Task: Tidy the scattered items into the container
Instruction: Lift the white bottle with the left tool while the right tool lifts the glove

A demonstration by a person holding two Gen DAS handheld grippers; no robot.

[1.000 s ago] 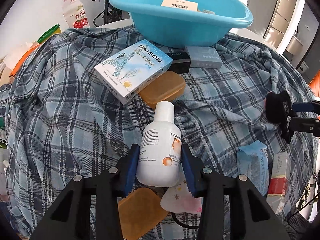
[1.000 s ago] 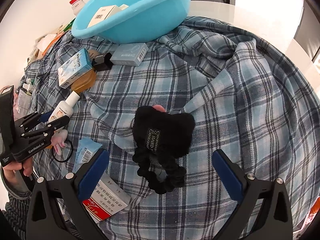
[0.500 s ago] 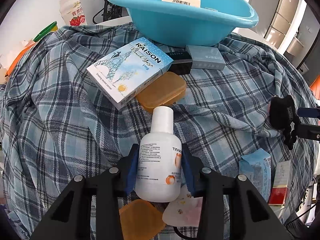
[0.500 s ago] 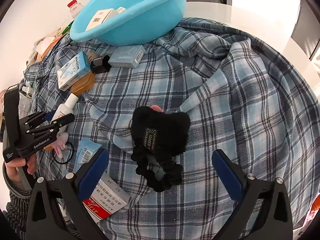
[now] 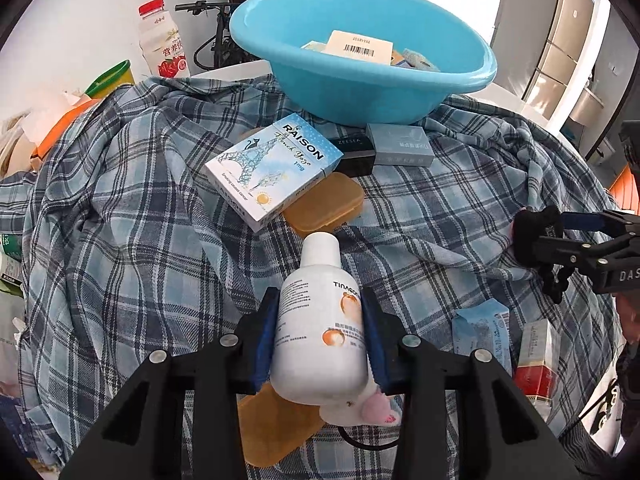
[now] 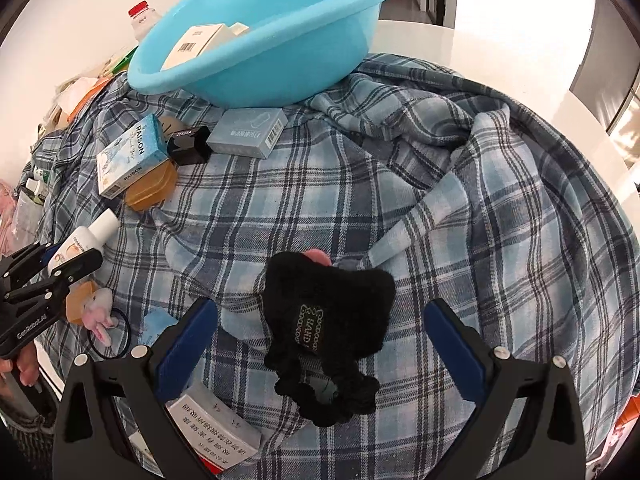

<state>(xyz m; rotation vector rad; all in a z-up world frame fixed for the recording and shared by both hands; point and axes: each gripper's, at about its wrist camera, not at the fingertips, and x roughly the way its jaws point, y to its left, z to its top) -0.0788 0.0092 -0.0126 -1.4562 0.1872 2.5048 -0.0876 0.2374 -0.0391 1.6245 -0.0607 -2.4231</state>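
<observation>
Left gripper (image 5: 320, 336) clamps bottle (image 5: 320, 332) — right view: scrunchie (image 6: 328, 328) label.

RAISON box (image 5: 276, 168) and amber case (image 5: 325, 205) lie between white bottle (image 5: 322, 332) and basin (image 5: 360, 92).

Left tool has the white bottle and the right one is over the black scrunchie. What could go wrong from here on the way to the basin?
The left tool grips the round white bottle low on its smooth body, so it might pivot or slip in transit. The path to the blue basin passes over the RAISON box, which could get knocked. The open right tool may pinch plaid cloth together with the soft black scrunchie.
</observation>
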